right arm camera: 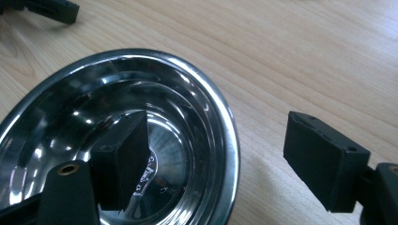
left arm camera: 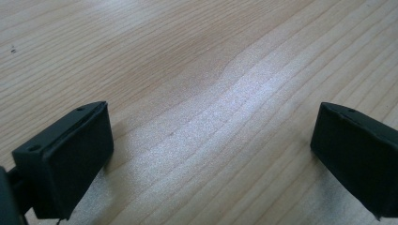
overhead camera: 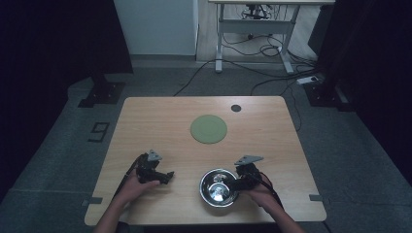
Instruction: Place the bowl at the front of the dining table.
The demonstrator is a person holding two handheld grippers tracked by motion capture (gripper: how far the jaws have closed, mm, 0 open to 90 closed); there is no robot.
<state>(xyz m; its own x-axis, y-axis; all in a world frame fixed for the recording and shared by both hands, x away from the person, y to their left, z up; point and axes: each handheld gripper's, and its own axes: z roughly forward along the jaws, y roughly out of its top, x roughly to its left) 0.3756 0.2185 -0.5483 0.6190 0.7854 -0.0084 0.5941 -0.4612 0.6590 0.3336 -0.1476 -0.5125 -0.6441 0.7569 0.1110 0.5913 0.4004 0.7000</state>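
On the left of the wooden counter (overhead camera: pixel 160 126), the person's left hand (overhead camera: pixel 133 187) holds the left gripper (overhead camera: pixel 167 175) low over the near-left part of the surface, pointing toward the middle. In the left gripper view its two black jaws stand wide apart with nothing between them, only bare wood grain and a pale sheen of reflected light.

Farther in and toward the counter's centre lies a flat, round green plate (overhead camera: pixel 208 128), well apart from both grippers. Beyond it, near the far edge, sits a small dark round disc (overhead camera: pixel 236 108).

Near the front edge, right of centre, stands a shiny steel bowl (overhead camera: pixel 218 187), upright. The right gripper (overhead camera: pixel 232 186), held by the right hand (overhead camera: pixel 262 191), meets the bowl at its right rim. In the right gripper view, the bowl (right arm camera: pixel 141 70) shows polished ringed walls and some faint engraved lettering on its bottom. The right gripper (right arm camera: pixel 220 159) straddles the rim: one jaw reaches down inside the bowl, the other stands outside over the wood, and the jaws are open, with a clear gap between the outer jaw and the rim. At the top left of that view a dark part of the left gripper (right arm camera: pixel 56 10) appears above the counter (right arm camera: pixel 305 56).
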